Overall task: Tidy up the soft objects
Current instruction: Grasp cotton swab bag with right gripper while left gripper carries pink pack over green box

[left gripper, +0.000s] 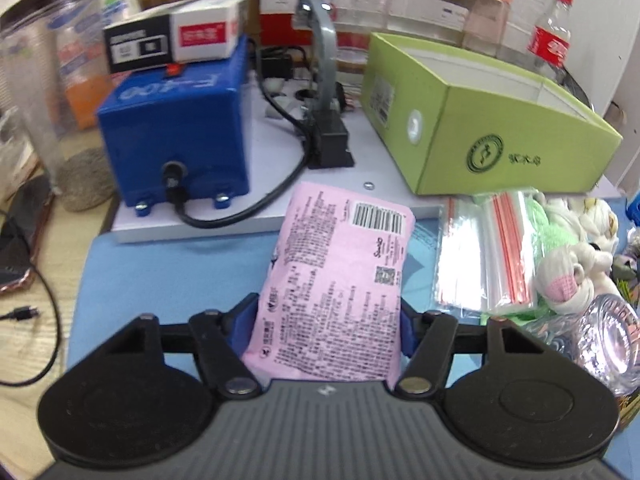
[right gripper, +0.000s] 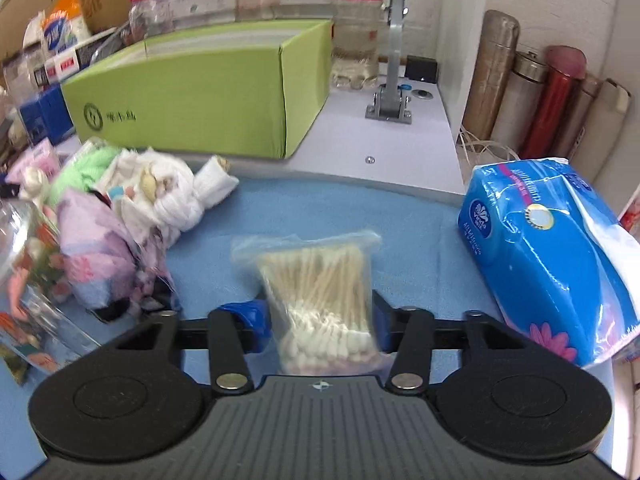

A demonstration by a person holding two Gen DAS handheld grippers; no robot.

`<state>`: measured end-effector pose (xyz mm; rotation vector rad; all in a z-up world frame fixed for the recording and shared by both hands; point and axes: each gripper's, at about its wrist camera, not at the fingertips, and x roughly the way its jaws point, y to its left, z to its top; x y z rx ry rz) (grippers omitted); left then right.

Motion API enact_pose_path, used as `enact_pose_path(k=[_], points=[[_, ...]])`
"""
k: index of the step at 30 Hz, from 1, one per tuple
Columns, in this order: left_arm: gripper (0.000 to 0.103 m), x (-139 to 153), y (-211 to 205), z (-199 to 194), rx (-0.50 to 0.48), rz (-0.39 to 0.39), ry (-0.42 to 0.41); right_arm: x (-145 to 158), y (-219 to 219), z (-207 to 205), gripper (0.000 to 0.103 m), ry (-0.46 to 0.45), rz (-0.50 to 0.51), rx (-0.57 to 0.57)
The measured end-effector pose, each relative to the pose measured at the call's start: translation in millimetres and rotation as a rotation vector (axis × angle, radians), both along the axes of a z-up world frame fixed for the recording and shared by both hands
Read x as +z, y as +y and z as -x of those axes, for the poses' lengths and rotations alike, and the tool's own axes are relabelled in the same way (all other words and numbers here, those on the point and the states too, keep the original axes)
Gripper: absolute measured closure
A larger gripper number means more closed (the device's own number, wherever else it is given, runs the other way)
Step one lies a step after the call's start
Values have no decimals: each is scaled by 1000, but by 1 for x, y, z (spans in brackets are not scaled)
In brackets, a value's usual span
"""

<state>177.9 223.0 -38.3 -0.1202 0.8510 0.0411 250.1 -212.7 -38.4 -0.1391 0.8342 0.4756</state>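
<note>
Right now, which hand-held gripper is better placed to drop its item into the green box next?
Probably left. The left hand-held gripper grips the pink pack, which already points at the green box. The right hand-held gripper, gripping the cotton swab bag, looks further off.

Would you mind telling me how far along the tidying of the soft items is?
Nothing looks put away yet: what shows of the green box interior is bare. In hand: the left gripper clamps a pink packet, the right gripper a bag of cotton swabs. Left: rolled socks and blue tissue pack.
</note>
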Motion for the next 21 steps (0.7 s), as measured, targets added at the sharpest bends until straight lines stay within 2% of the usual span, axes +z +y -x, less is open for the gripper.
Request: enact_pose_path(k=[3,6,10,13,16,21], points=[[38,20,11,19,33,53,-33,13,-4,9,77,-34,-27,-20],[38,51,11,22,35,41,-96,39,-5,17,77,-90,-77,-22],[37,100,-7,-11,-20,30,-190,83,16,6,77,-197,-123,28],[37,123,-30,-50,-68,18,-219,105,46,-25,77,-244,-145,57],[37,128,-52,-93,-99,-12,-209,111,76,-64,77,-252,-142,80],[36,109,-70,-146,-125,-23,-155,98,112,-115,76,-202,-98,107]])
